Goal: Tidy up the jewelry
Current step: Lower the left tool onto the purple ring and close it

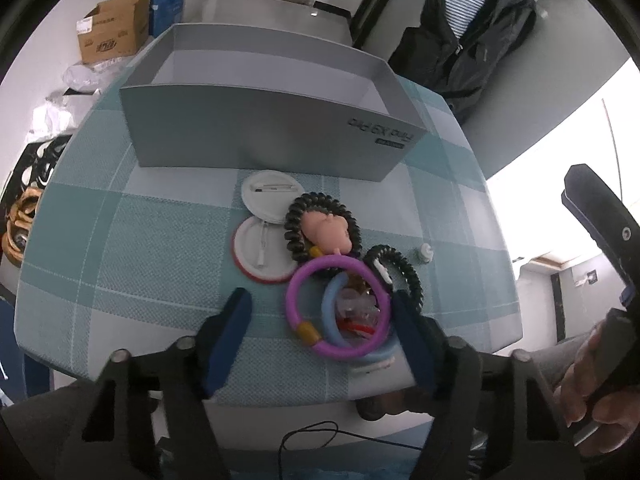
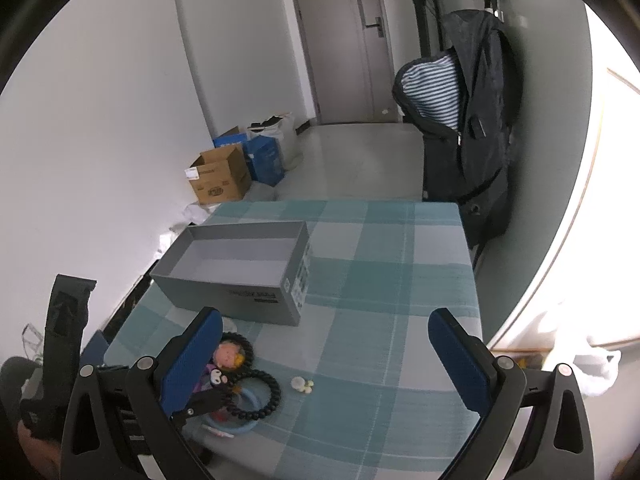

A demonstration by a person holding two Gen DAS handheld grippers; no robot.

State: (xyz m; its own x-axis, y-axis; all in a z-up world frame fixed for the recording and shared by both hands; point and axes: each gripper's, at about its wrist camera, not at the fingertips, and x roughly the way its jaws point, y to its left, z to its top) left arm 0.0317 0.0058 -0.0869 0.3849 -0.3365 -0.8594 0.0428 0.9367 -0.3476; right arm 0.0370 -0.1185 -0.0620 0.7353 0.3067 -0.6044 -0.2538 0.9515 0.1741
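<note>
A jewelry pile lies on the checked tablecloth (image 1: 160, 240) in front of an empty grey box (image 1: 260, 136). In it are a purple bangle (image 1: 296, 300), a light blue bangle (image 1: 330, 312), a black bead bracelet around a doll face (image 1: 326, 228) and a second black bead bracelet (image 1: 404, 268). My left gripper (image 1: 320, 298) hangs over the pile with the bangles between its blue pads. The left pad stands clear of the purple bangle; the right pad is at the pile's edge. My right gripper (image 2: 326, 314) is open over bare cloth, right of the pile (image 2: 240, 380).
Two white round badges (image 1: 272, 196) lie left of the pile and a small white piece (image 1: 425, 254) to its right. The table's near edge is just below the grippers. Cardboard boxes (image 2: 220, 176) stand on the floor and a black jacket (image 2: 472, 128) hangs beyond the table.
</note>
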